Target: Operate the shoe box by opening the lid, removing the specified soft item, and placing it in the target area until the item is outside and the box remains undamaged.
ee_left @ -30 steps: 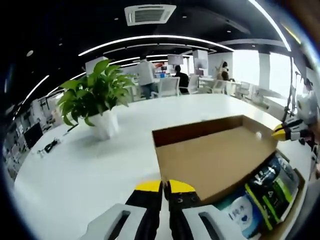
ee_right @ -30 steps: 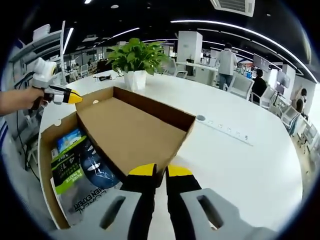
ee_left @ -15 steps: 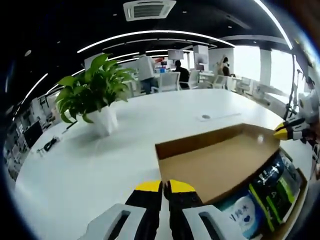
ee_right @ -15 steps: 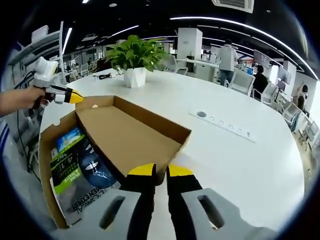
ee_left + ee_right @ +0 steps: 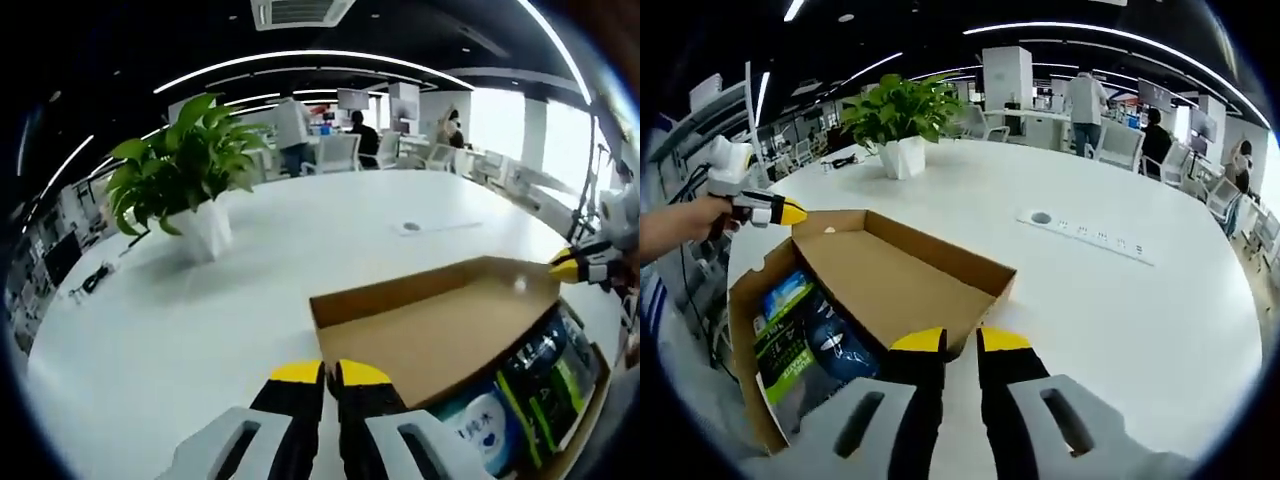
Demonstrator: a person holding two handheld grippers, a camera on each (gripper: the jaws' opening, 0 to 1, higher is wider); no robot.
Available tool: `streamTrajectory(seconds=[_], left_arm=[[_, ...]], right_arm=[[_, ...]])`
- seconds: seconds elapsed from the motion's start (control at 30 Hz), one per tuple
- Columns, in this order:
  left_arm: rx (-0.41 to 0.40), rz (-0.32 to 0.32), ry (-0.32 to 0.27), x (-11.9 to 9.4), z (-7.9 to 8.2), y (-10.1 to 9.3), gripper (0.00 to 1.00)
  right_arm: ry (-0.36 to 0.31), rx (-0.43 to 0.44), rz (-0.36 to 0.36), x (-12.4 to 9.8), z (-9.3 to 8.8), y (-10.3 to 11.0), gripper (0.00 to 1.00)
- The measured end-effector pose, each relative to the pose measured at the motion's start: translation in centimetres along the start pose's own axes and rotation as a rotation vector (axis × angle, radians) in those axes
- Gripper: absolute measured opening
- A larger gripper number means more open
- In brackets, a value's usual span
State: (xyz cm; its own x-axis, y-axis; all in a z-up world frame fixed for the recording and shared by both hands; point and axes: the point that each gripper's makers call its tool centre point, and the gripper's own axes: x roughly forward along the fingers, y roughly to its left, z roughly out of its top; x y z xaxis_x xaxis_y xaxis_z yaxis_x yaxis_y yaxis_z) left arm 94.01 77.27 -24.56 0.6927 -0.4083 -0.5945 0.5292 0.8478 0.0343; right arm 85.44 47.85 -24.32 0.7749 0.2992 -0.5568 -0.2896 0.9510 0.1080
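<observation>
Lid-opening is the step in hand, and by the look of it nearly through. In the left gripper view the left gripper (image 5: 328,372) has its yellow-tipped jaws drawn together with barely a slit between them, right at the near edge of the brown cardboard lid (image 5: 430,330); whether they pinch that edge or merely sit against it I cannot tell. The right gripper (image 5: 960,342) looks much the same in the right gripper view, jaws narrow, tips at the lid's (image 5: 902,282) edge on its own side. Each tool also appears at the far corner of the lid in the other's view.

Just beyond the left gripper's tips and off to their right, the shoe box (image 5: 590,400) lies open enough to show its contents: a pale blue and white soft pack (image 5: 487,425) nearest, then a dark packet with green stripes (image 5: 545,365) beside it. From the right gripper they sit to the left of the jaws, under the raised lid.

Next, I judge, the lid wants laying fully back without creasing the hinge, then one gripper must let go, spread wide and come down on the soft pack, while the other steadies the box.

Farther ahead stretches the white table (image 5: 1120,300), with a potted plant (image 5: 185,185) well beyond the lid and a flush power strip (image 5: 1090,238) off to the right gripper's right. Past that, people stand and sit at distant desks.
</observation>
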Motion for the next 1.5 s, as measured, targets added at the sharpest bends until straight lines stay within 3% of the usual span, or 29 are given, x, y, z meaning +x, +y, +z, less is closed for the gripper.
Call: streamTrajectory(seconds=[0.27, 0.63, 0.73, 1.07, 1.5], left_arm=[[-0.001, -0.01, 0.006, 0.1, 0.0, 0.0, 0.04], [0.04, -0.028, 0.027, -0.5, 0.2, -0.3, 0.07], [0.038, -0.052, 0.029, -1.1, 0.4, -0.9, 0.14], [0.061, -0.104, 0.011, -3.4, 1.3, -3.0, 0.24], [-0.001, -0.241, 0.016, -5.3, -0.3, -7.4, 0.33]], right_arm=[[-0.008, -0.001, 0.021, -2.8, -0.1, 0.6, 0.22], [0.004, 0.002, 0.08, -5.2, -1.7, 2.5, 0.35], [0.005, -0.001, 0.089, -5.8, -2.2, 2.9, 0.38], [-0.001, -0.013, 0.117, -6.8, -2.7, 4.1, 0.46], [-0.01, -0.028, 0.13, -7.7, -3.3, 4.7, 0.49]])
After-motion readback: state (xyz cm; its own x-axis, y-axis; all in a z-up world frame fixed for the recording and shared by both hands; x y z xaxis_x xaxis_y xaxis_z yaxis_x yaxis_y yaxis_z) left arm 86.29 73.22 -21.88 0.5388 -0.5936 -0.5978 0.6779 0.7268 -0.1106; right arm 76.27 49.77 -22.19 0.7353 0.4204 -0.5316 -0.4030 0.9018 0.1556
